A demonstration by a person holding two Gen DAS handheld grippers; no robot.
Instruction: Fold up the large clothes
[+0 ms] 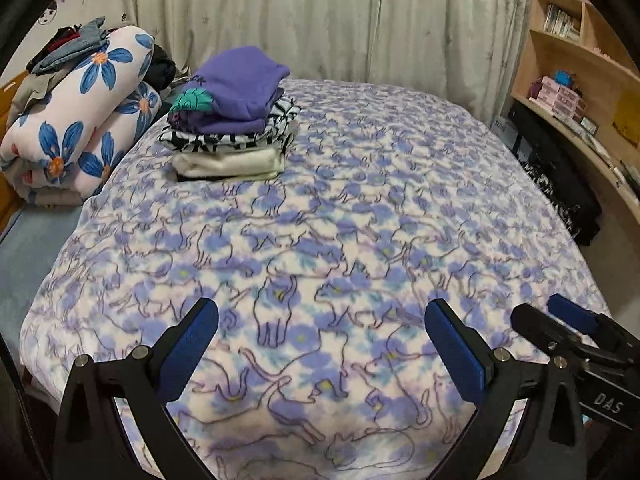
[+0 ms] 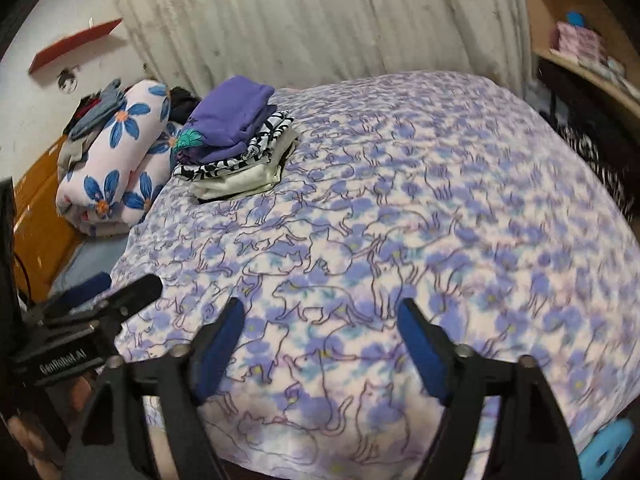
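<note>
Folded clothes [image 1: 234, 120] sit in a neat stack on the far left part of the bed, on the cat-print blanket [image 1: 360, 220] that covers it. A purple garment [image 1: 244, 84] lies on top, with a teal patch showing at its left edge; under it is a black-and-white patterned piece [image 1: 240, 136], then a cream one [image 1: 230, 164], and a thin dark layer at the bottom. The edges line up roughly, the top garment bulging a little.

Left of the stack, touching the blanket's edge, lies a rolled quilt [image 1: 80, 120] with big blue flowers, and loose dark and grey clothes [image 1: 76, 46] are heaped on it. A wooden bookshelf [image 1: 580, 60] at the right holds books on its upper shelves and pink boxes [image 1: 558, 94] lower down. A pale curtain [image 1: 340, 12] hangs behind the bed.

The left tongs [image 1: 322, 332] hover above the near end of the blanket with the blue-padded fingers spread wide, holding nothing. The right tongs [image 2: 320, 332] are just beside them, likewise spread apart and empty.
</note>
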